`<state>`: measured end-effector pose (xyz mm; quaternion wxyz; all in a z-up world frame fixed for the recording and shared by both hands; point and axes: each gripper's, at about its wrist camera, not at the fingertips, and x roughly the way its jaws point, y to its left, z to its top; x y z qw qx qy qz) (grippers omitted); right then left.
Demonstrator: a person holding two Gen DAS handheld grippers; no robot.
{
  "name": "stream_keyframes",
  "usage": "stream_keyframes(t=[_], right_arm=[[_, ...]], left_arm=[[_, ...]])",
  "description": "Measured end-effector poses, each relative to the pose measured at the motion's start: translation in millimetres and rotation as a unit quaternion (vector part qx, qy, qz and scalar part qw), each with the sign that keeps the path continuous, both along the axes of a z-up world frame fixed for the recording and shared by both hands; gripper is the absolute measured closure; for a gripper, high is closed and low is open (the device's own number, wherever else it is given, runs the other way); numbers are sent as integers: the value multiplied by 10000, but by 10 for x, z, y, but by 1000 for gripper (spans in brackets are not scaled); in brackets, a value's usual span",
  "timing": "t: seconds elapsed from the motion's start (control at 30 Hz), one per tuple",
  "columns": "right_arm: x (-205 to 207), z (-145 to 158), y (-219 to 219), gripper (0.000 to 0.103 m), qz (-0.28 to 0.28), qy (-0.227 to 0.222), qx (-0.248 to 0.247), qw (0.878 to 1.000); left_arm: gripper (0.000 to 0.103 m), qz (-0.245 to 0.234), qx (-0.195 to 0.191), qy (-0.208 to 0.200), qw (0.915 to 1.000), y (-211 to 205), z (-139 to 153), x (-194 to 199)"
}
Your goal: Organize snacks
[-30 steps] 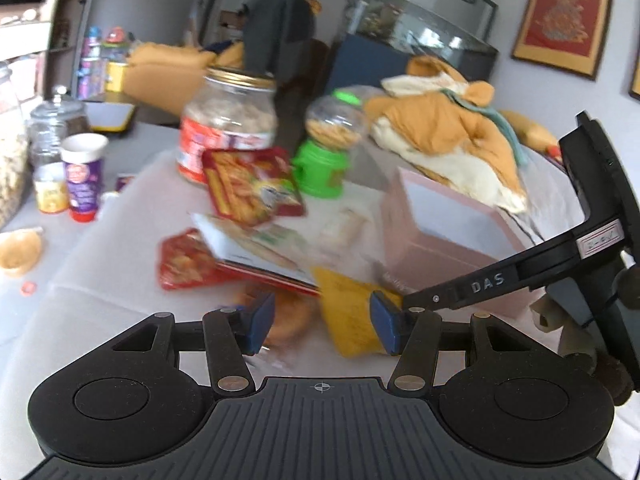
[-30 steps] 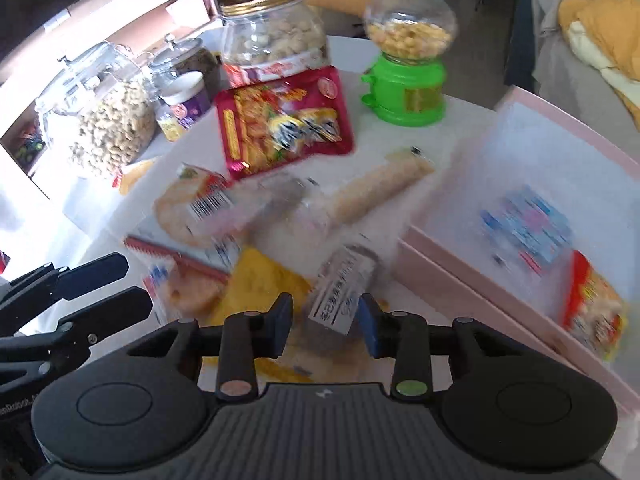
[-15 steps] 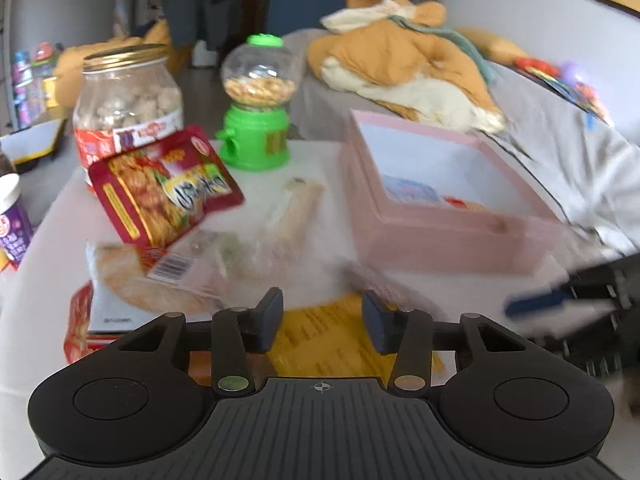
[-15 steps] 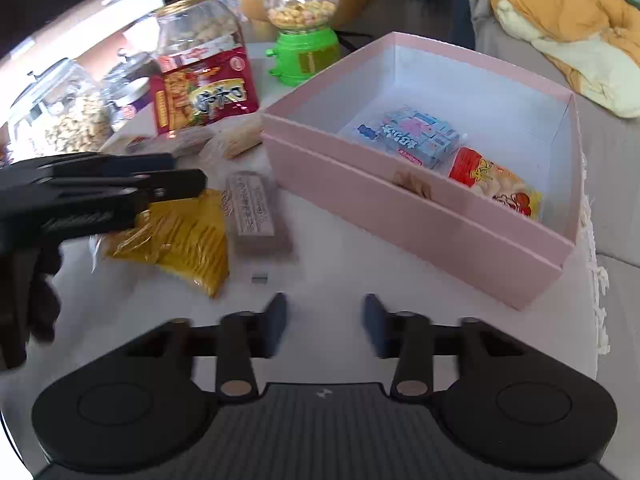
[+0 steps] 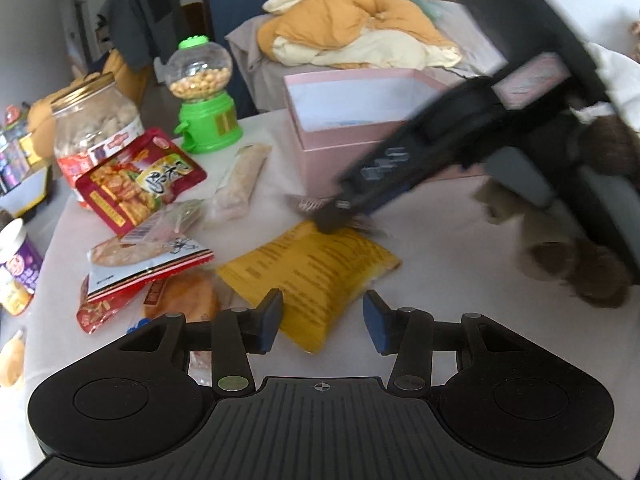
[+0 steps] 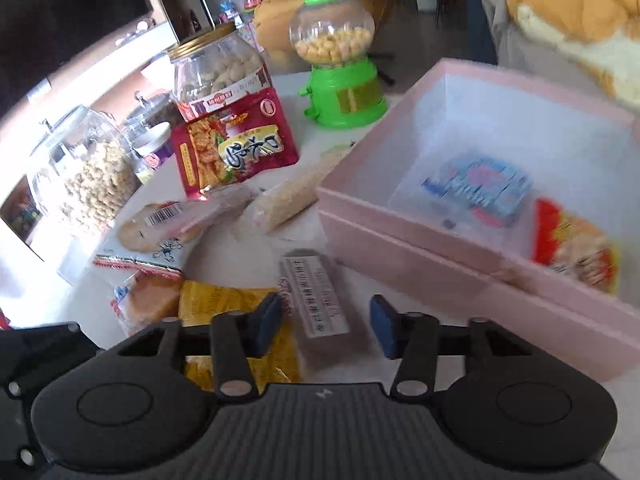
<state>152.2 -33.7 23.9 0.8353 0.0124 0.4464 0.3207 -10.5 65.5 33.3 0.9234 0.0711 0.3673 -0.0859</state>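
Grey wrapped snack bar (image 6: 320,300) flat on the white table (image 6: 256,256), just near of the pink box (image 6: 420,248), far end close to the box's near wall, near end overlapping the yellow packet (image 6: 228,300). Long axis running near to far, almost in line with the right gripper (image 6: 326,326), so the two blue pads (image 6: 266,326) straddling the near end across its narrow width, one on each side. Jaws spread apart, nothing clamped; touching the wrapper or merely hovering over it: cannot tell. Right gripper clearly the nearer of the two. Likely next call: a straight closing pinch across the bar, then a lift to the right and far over the box wall. Left gripper (image 5: 322,322) likewise spread wide and gripping nothing, low over the near corner of the yellow packet (image 5: 312,268), well short of the bar. Seen from the left wrist, right gripper (image 5: 340,212) tip-down at the packet's far edge, blurred. Inside the box, a blue pack (image 6: 480,188) and a red-and-yellow pack (image 6: 576,248) already lying on the floor. Farther left: red snack bag (image 6: 236,148) leaning on a nut jar (image 6: 220,72), green candy dispenser (image 6: 340,60), a pale wrapped roll (image 6: 292,200), a round cracker pack (image 6: 160,228), an orange pastry pack (image 6: 152,300).
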Motion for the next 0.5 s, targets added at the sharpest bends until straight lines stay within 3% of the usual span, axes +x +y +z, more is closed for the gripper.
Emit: stream_keyframes(t=[0.13, 0.17, 0.3, 0.4, 0.5], right_arm=[[-176, 31, -196, 81, 168, 71, -48, 9998], [-241, 25, -258, 91, 131, 48, -282, 9995], [-406, -34, -555, 94, 8, -44, -570, 9984], [-449, -24, -696, 94, -210, -242, -716, 9969], [-428, -49, -752, 94, -390, -425, -743, 9956]], left_arm=[[53, 33, -53, -65, 10000, 23, 13, 16], [53, 45, -127, -118, 9998, 35, 35, 23], [53, 320, -645, -498, 9962, 157, 178, 166], [54, 542, -615, -669, 9944, 221, 180, 426], [55, 614, -620, -483, 9950, 295, 91, 663]])
